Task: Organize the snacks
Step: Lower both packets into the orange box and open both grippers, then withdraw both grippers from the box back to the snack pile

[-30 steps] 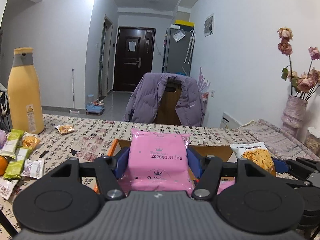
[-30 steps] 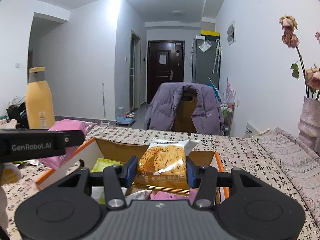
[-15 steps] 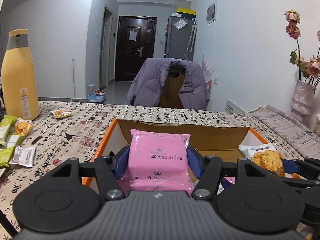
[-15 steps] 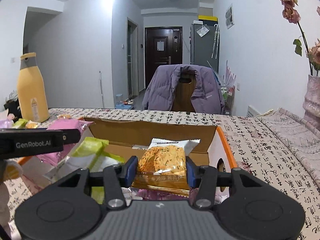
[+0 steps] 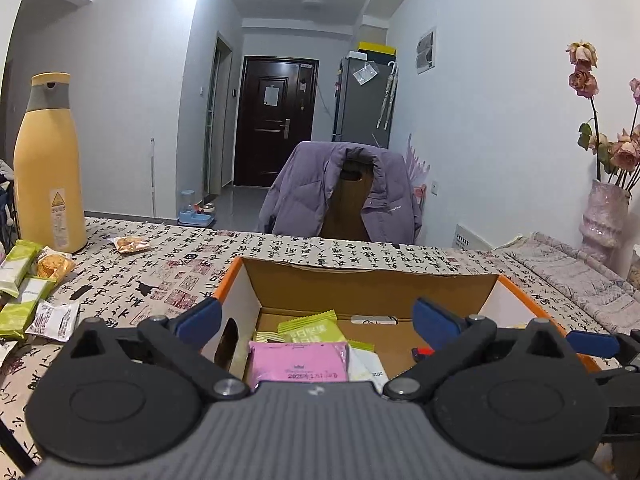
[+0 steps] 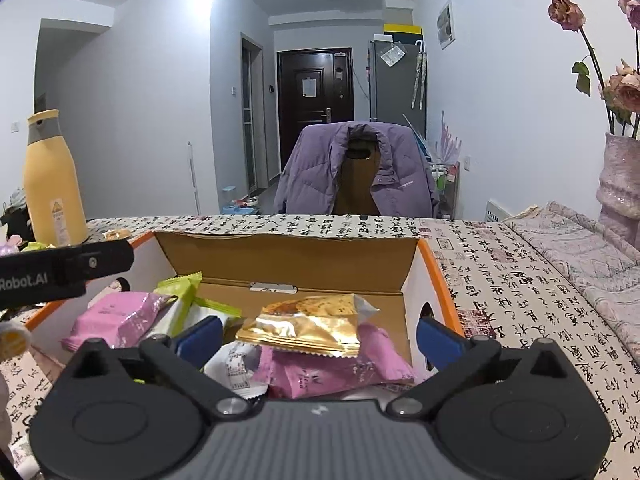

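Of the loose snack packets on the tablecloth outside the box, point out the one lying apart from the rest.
The orange-filled snack packet lying alone right of the yellow bottle. The other packets cluster at the table's left edge.

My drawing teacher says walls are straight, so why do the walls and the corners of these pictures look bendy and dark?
Left wrist view: the fisheye lens curves the walls and blackens the corners; the yellow bottle leans inward. Right wrist view: same curving; the ceiling is bright, the gold packet glints, nothing looks blurred.

The left gripper's body hides the pink packet's (image 5: 297, 361) near end; the vase (image 6: 624, 184) is cut off at the right edge.
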